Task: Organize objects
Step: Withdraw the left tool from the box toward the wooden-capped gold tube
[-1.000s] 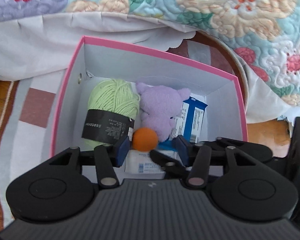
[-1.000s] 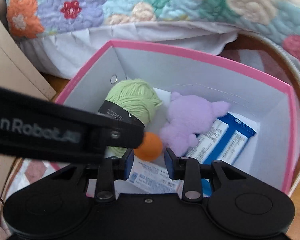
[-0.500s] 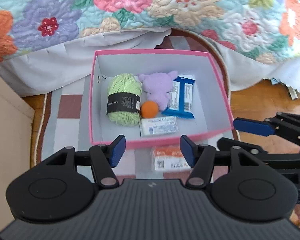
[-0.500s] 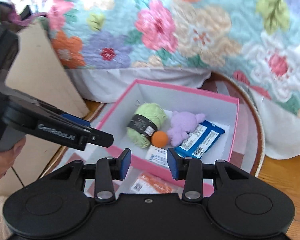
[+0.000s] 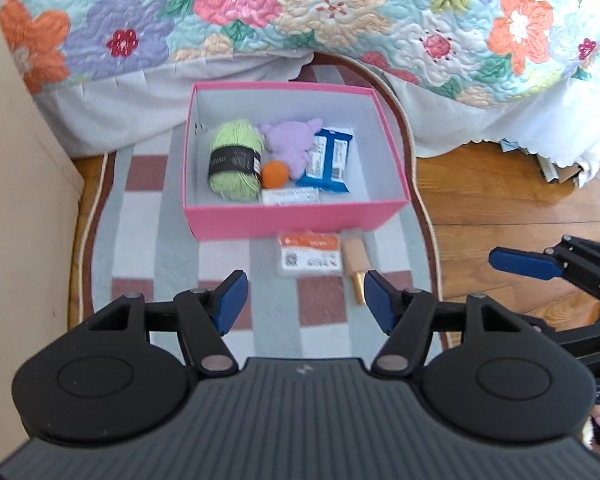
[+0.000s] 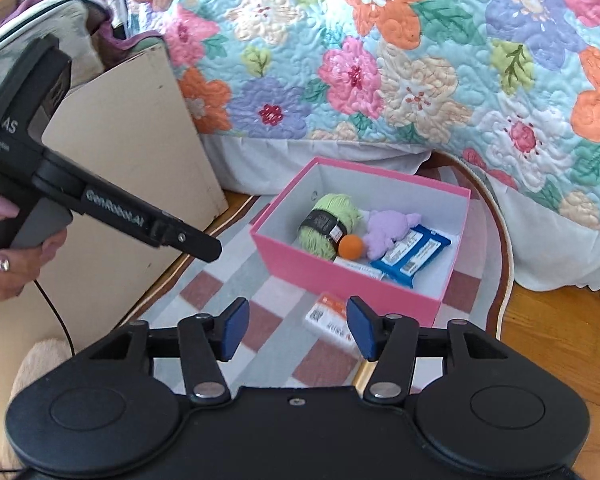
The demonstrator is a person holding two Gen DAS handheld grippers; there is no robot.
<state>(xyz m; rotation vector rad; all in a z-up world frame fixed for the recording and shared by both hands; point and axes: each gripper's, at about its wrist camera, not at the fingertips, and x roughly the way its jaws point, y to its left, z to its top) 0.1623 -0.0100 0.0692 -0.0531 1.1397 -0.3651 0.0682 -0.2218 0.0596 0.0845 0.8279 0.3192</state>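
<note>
While both grippers hang spread & empty, left gripper (image 5: 302,300) & right gripper (image 6: 294,328) above checked rug (image 5: 140,240), orange ball (image 5: 275,174) sits in pink box (image 5: 292,220) btw green yarn (image 5: 234,160) & purple plush (image 5: 290,142).

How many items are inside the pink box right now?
5: green yarn at left, orange ball beside it, purple plush in the middle, blue packet to the right, white packet by the near wall. Smaller things underneath may be hidden.
</note>
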